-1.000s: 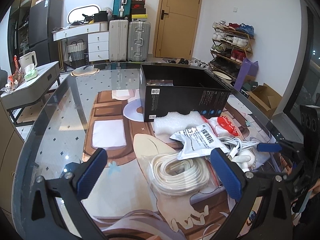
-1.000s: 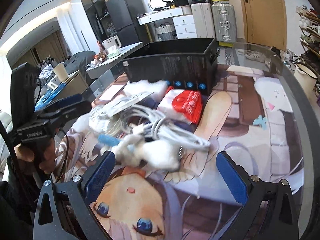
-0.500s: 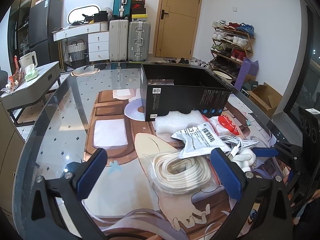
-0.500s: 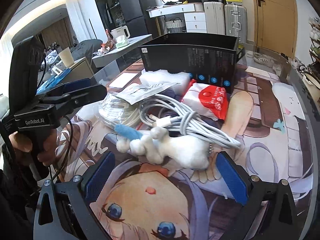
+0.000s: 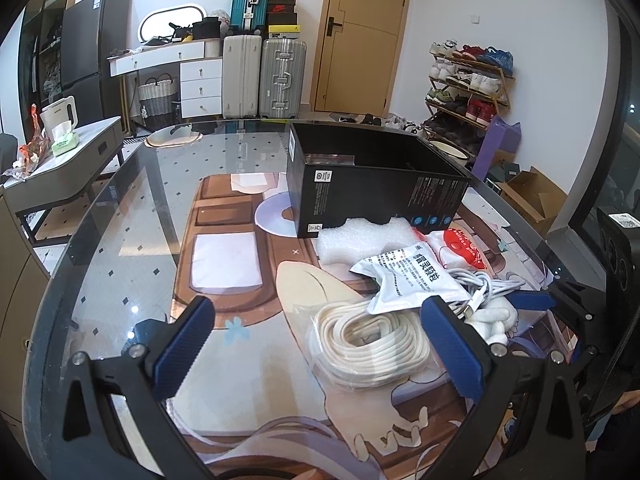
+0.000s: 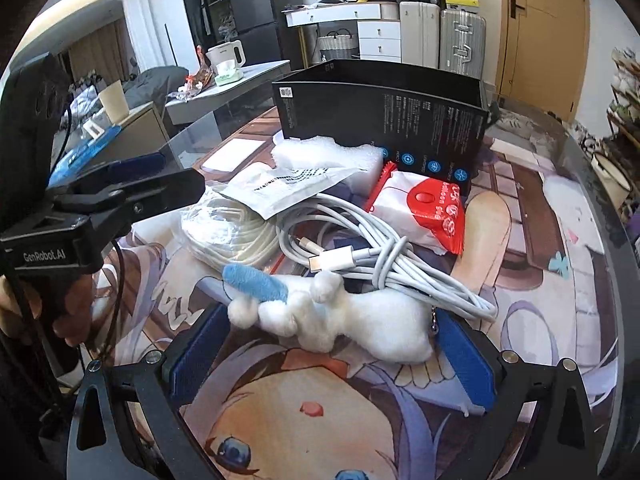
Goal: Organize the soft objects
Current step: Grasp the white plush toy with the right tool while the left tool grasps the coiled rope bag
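The right gripper (image 6: 330,354) is sitting wide open low over the mat (image 6: 532,248), its blue pads (image 6: 468,364) flanking a white plush toy (image 6: 360,324) without touching it, as far as I can see. The plush is lying on the mat at the near edge of a small heap, a blue fuzzy piece (image 6: 256,282) sticking out at its left end. A bundled white cable (image 6: 380,240) is resting against the plush's back, partly on top of it. Beyond that are lying a red and white pack (image 6: 424,208), a white pouch (image 6: 288,190) with black print, a coiled rope (image 5: 368,344) in clear wrap, and a foam sheet (image 5: 364,236) pressed up against an open black box (image 5: 376,188). The left gripper (image 5: 316,348) is hovering open too, holding nothing, beside the rope, with its right pad (image 5: 450,346) in front of the pouch's corner. Everything is sitting on a glass table (image 5: 120,208).
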Action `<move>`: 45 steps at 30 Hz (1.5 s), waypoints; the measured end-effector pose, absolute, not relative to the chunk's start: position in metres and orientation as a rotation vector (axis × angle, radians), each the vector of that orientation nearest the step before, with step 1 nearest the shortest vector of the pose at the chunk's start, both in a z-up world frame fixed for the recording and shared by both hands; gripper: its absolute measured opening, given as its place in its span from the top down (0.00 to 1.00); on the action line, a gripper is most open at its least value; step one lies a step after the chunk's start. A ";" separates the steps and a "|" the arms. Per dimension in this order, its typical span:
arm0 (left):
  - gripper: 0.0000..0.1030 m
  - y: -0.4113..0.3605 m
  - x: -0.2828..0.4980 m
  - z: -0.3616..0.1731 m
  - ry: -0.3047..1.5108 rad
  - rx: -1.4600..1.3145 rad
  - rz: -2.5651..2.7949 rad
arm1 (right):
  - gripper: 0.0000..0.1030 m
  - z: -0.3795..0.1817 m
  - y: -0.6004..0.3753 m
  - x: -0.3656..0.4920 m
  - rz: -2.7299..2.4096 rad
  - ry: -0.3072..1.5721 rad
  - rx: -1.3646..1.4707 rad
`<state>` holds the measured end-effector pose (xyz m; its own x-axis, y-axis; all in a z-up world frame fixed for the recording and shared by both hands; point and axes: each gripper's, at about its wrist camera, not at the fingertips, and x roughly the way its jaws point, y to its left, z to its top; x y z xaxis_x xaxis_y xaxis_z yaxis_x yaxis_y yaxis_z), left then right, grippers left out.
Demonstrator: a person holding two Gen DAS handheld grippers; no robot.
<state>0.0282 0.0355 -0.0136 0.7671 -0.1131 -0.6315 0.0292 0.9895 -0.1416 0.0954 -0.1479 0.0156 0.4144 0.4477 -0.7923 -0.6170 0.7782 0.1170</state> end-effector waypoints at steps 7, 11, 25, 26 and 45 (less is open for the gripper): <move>0.00 0.035 0.028 -0.016 0.702 -0.124 -0.079 | 0.12 0.018 -0.153 0.093 0.687 0.899 -0.214; 0.00 0.034 0.028 -0.016 0.707 -0.121 -0.082 | 0.15 0.018 -0.159 0.090 0.701 0.888 -0.210; 0.00 0.025 0.029 -0.021 0.763 -0.076 -0.101 | 0.15 0.036 -0.189 0.075 0.725 0.830 -0.148; 0.00 0.023 0.029 -0.021 0.765 -0.067 -0.104 | 0.15 0.038 -0.191 0.074 0.724 0.826 -0.142; 0.00 -0.010 0.052 -0.041 0.950 0.042 -0.171 | 0.15 0.058 -0.217 0.083 0.675 0.769 -0.100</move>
<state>0.0519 -0.0096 -0.0409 0.5693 -0.1269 -0.8123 0.1639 0.9857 -0.0392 0.0827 -0.2167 0.0578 0.5209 0.5273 -0.6712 -0.5973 0.7869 0.1546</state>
